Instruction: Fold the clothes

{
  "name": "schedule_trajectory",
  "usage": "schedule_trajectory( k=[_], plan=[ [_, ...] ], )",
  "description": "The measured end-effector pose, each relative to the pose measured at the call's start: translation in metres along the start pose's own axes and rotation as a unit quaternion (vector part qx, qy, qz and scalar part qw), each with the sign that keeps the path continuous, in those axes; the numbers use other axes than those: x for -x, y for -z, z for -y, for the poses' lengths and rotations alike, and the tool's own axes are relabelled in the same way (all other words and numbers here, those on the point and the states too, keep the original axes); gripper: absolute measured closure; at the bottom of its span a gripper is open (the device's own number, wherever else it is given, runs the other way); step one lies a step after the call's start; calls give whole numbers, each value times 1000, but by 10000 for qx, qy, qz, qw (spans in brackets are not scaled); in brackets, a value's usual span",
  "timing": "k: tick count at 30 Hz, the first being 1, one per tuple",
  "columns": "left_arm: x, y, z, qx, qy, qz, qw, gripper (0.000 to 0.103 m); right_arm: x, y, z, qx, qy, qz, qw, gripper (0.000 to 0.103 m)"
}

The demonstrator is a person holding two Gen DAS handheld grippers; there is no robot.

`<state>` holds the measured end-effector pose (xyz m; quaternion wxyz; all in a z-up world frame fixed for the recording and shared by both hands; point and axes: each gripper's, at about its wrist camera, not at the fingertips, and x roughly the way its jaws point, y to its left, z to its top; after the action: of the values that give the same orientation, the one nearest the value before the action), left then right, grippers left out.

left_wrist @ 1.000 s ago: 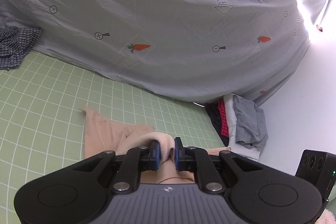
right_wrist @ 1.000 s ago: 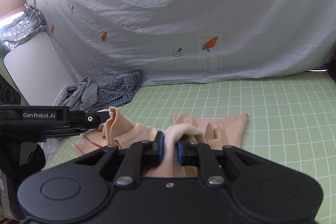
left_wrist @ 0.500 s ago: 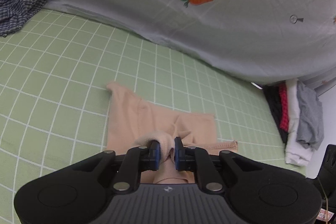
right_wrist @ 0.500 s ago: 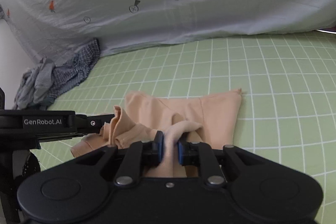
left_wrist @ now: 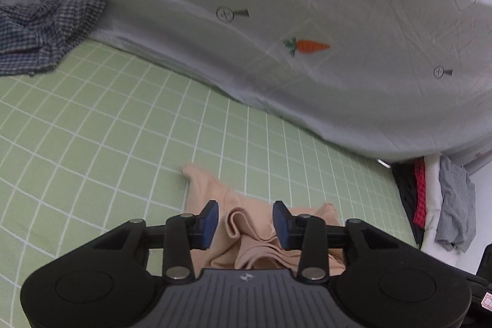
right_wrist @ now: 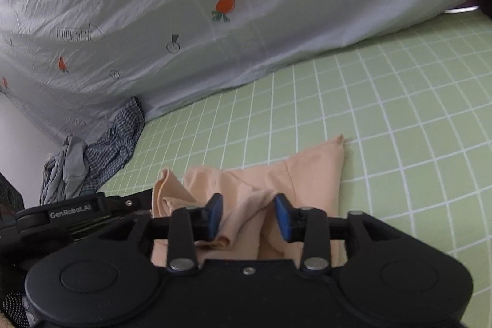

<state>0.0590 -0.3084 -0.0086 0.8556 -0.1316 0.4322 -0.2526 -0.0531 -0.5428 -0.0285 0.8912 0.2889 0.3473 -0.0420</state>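
Just then my left gripper [left_wrist: 245,224] and my right gripper [right_wrist: 248,215] were both opening, their blue pads spread and no longer pressing on anything. A soft ridge of the peach garment [right_wrist: 310,171] stood between each pair of pads, but the cloth looked slack and free of them, so I judged I was letting go and not taking hold.

The garment lay on the green grid sheet [left_wrist: 92,143], low in both views and right under my two grippers, which sat close beside each other. One layer of it seemed doubled over the other, its far edge lying fairly straight, while the near side under my pads was bunched and rumpled. I judged that one fold had been laid down and that smoothing and perhaps a further fold were left.

Much of the job looked undone. A checked garment [left_wrist: 46,39] and a grey one [right_wrist: 64,171] lay crumpled against the carrot-print cloth [left_wrist: 307,20] at the back. At the sheet's far right edge sat a small stack of clothes [left_wrist: 436,205], seemingly folded, though I could not tell.
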Motion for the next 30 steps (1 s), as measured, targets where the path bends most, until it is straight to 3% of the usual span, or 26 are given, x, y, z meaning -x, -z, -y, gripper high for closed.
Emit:
schedule_trajectory(
  k=[5, 11, 17, 27, 30],
  plan=[
    [18, 3, -6, 8, -280, 83, 9996, 51, 28, -5, 1, 50, 413, 390, 9984, 44],
    [14, 36, 0, -111, -362, -420, 9984, 51, 27, 23, 3, 24, 588, 36, 9983, 43],
    [-5, 53, 3, -429, -553, -817, 9942, 51, 4, 37, 2, 158, 779, -392, 9961, 42],
    [-55, 34, -1, -612, -683, -1045, 9903, 51, -42, 19, 9, 293, 958, -559, 9934, 42],
    [-70, 30, -2, -644, -872, -1011, 9890, 51, -56, 11, 10, 318, 915, -541, 9938, 42]
  ],
)
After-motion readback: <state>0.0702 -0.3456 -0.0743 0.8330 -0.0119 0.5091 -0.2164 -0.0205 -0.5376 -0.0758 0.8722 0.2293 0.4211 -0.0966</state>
